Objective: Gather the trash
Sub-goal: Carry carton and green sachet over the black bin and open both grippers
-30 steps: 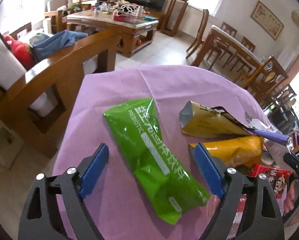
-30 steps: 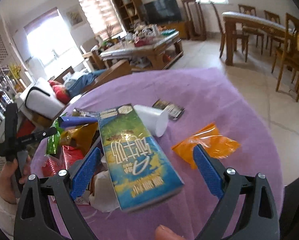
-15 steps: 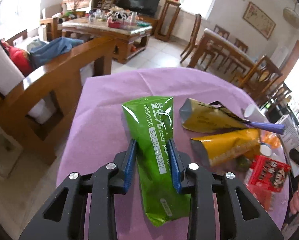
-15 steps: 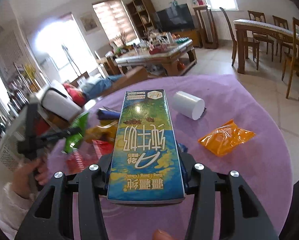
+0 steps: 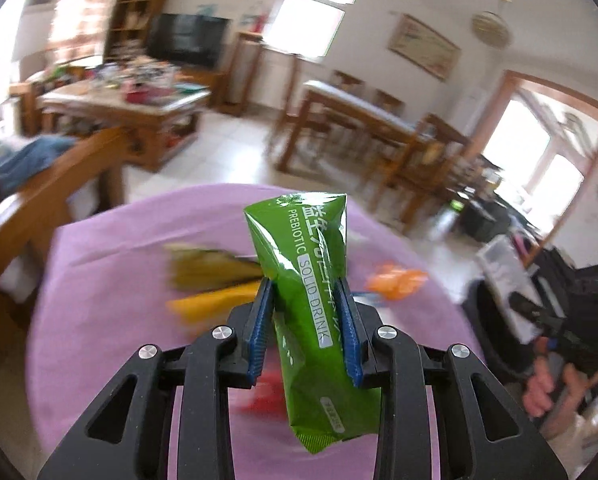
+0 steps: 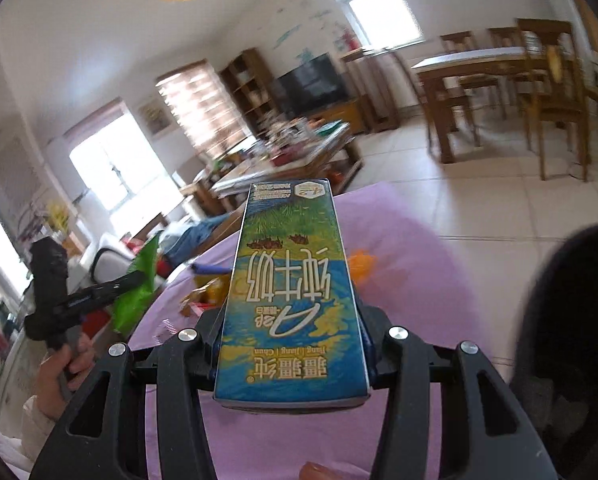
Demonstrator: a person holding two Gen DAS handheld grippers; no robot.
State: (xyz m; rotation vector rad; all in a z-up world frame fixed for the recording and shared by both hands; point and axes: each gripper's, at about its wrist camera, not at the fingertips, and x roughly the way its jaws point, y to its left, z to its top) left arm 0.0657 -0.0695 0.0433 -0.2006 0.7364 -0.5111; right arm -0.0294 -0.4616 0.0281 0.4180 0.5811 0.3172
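Observation:
My left gripper (image 5: 305,300) is shut on a green drink-powder pouch (image 5: 307,280) and holds it above the purple tablecloth (image 5: 99,280). My right gripper (image 6: 291,344) is shut on a blue and yellow milk carton (image 6: 291,292), also lifted off the table. The right wrist view shows the left gripper (image 6: 99,296) at the left with the green pouch (image 6: 137,288) in it. On the cloth lie blurred yellow wrappers (image 5: 215,276), an orange wrapper (image 5: 395,284) and a red packet (image 5: 267,392).
A dark bin (image 5: 495,332) stands at the table's right edge; it shows as a dark mass in the right wrist view (image 6: 571,340). A wooden sofa (image 5: 47,192) is at the left. A dining table with chairs (image 5: 363,128) stands beyond.
Both grippers closed on their items and lifted them: the left on the green pouch, the right on the milk carton. Both views now tilt upward and are blurred by motion.

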